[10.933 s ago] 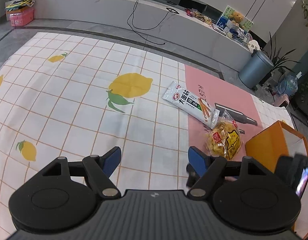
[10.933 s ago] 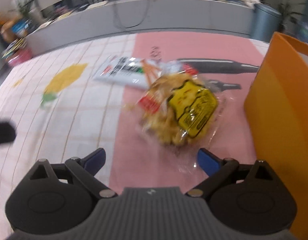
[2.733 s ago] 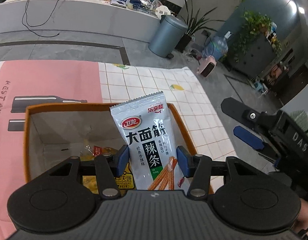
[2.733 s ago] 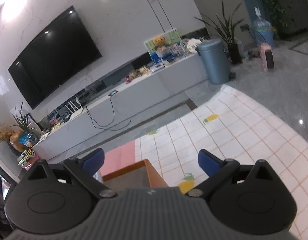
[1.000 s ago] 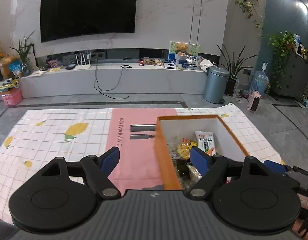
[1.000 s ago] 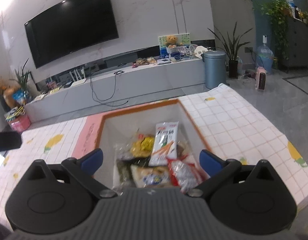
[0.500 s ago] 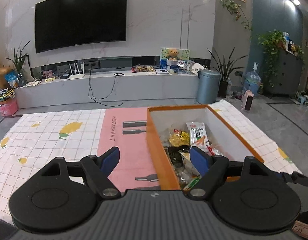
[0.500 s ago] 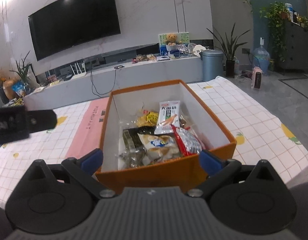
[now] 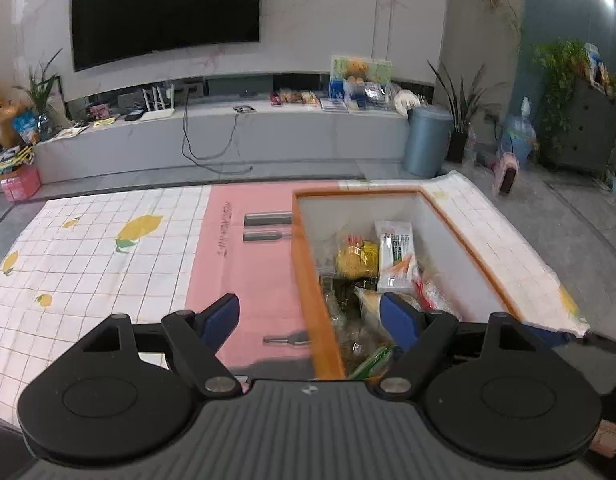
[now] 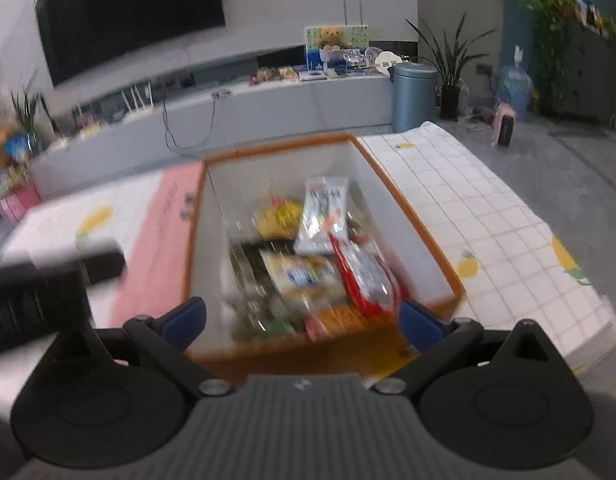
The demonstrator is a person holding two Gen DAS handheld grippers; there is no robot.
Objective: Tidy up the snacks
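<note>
A living room with a wall television [image 9: 165, 8] and a low console is shown; a lemon-print cloth [image 9: 87, 248] with a pink panel covers the floor. An orange box [image 9: 308, 280] is seen on the cloth, right of centre, with the snacks [image 9: 394, 256] piled inside. The left hand-held gripper [image 9: 310, 316] and right hand-held gripper [image 10: 301, 320] are both held spread and empty above the box's near end.

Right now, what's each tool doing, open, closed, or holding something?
Left tool: open, holding nothing.
Right tool: open, holding nothing.
</note>
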